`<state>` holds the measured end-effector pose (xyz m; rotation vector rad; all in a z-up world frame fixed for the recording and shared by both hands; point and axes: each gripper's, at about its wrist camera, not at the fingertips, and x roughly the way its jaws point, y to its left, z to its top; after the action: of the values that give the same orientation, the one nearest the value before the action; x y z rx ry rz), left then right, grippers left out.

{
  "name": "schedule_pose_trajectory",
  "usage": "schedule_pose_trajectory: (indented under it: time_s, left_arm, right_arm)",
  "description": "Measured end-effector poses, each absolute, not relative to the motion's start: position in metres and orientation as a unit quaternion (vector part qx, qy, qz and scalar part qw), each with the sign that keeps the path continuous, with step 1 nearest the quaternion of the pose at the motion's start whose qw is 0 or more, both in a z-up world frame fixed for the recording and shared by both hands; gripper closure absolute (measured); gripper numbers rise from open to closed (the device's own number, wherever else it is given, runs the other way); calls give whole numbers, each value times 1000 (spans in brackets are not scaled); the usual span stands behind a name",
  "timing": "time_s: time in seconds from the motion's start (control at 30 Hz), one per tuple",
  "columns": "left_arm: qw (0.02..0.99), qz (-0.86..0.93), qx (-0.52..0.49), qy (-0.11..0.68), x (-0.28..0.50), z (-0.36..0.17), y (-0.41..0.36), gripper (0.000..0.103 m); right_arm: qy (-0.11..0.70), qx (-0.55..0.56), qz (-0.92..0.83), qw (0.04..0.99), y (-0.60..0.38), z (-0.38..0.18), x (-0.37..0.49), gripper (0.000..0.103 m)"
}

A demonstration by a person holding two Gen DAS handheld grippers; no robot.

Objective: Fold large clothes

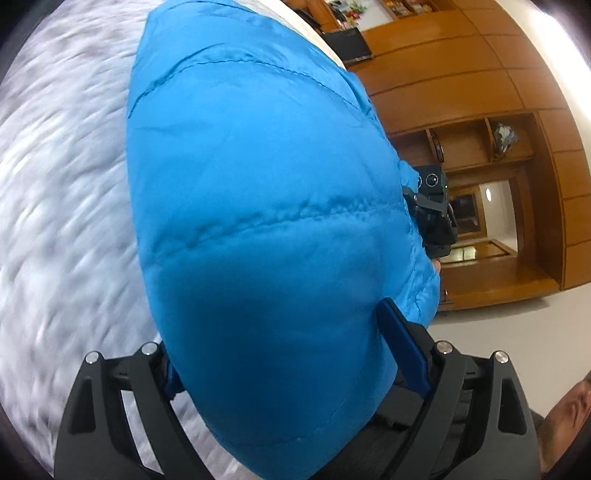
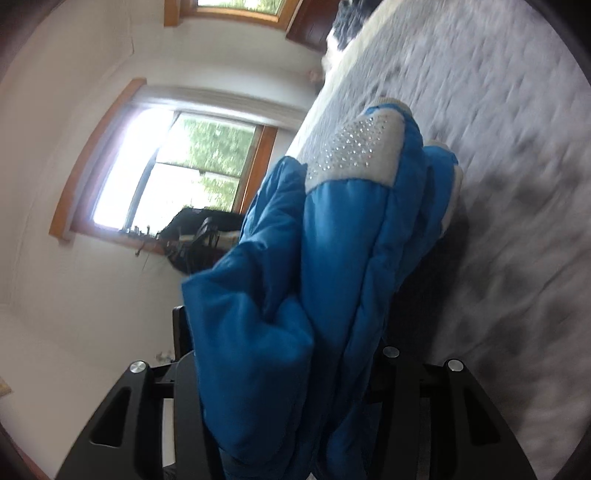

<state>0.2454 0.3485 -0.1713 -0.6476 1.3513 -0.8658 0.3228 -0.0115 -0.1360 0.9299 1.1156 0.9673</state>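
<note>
A puffy blue quilted jacket (image 1: 258,206) fills the middle of the left wrist view, lifted above the grey-white bedspread (image 1: 62,192). My left gripper (image 1: 277,328) is shut on its thick padding; only the blue pad of one finger (image 1: 402,350) shows, the other is hidden behind cloth. In the right wrist view the jacket (image 2: 332,258) hangs in bunched folds with a grey rhinestone patch (image 2: 354,155). My right gripper (image 2: 284,325) is shut on it. The right gripper (image 1: 432,214) also shows at the jacket's far edge.
The bed (image 2: 498,147) lies under the jacket, with something dark and white (image 2: 347,22) at its far end. Wooden cabinets (image 1: 461,74) stand beyond. A window (image 2: 177,173) has dark objects (image 2: 199,236) beneath it. Part of a person (image 1: 565,410) is close by.
</note>
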Motion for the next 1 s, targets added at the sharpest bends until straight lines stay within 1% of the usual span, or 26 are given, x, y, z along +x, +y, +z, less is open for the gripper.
schedule_pose_trajectory:
  time_s: [0.03, 0.1, 0.13, 0.17, 0.27, 0.3, 0.4, 0.53, 0.63, 0.7, 0.8, 0.9, 1.0]
  left_arm:
    - [647, -378, -290, 595, 239, -177, 356, 15]
    - [641, -367, -308, 600, 229, -196, 368, 12]
    - [635, -366, -320, 601, 227, -208, 372, 8]
    - [622, -369, -344, 599, 224, -220, 374, 6]
    - [633, -374, -353, 578, 221, -218, 374, 6]
    - [637, -373, -351, 576, 220, -215, 373, 6]
    - [659, -357, -338, 569, 215, -208, 379, 6]
    - [717, -295, -310, 550, 200, -189, 406, 4]
    - [741, -264, -329, 523, 186, -175, 424, 4]
    - [756, -266, -341, 491, 175, -156, 429, 4]
    - [769, -316, -340, 440, 164, -123, 415, 3]
    - [758, -382, -340, 405, 162, -102, 384, 3]
    - [733, -417, -325, 428, 172, -110, 341, 3]
  right_arm:
    - [494, 405, 429, 639, -2, -140, 319, 55]
    - [506, 396, 433, 632, 16, -152, 312, 50]
    - [507, 384, 429, 642, 22, -157, 311, 44]
    - [507, 381, 425, 646, 23, -158, 308, 36]
    - [511, 384, 407, 653, 15, -157, 307, 24]
    - [510, 384, 403, 655, 6, -155, 308, 23]
    - [497, 373, 390, 679, -11, -135, 300, 22]
    - [459, 355, 378, 721, -38, -97, 285, 22]
    - [435, 336, 382, 743, -44, -74, 280, 22]
    - [417, 312, 394, 758, -38, -58, 268, 22]
    - [394, 254, 415, 779, -9, -42, 261, 24]
    - [379, 199, 416, 802, 13, -44, 254, 25]
    - [400, 150, 402, 810, 32, -57, 263, 28]
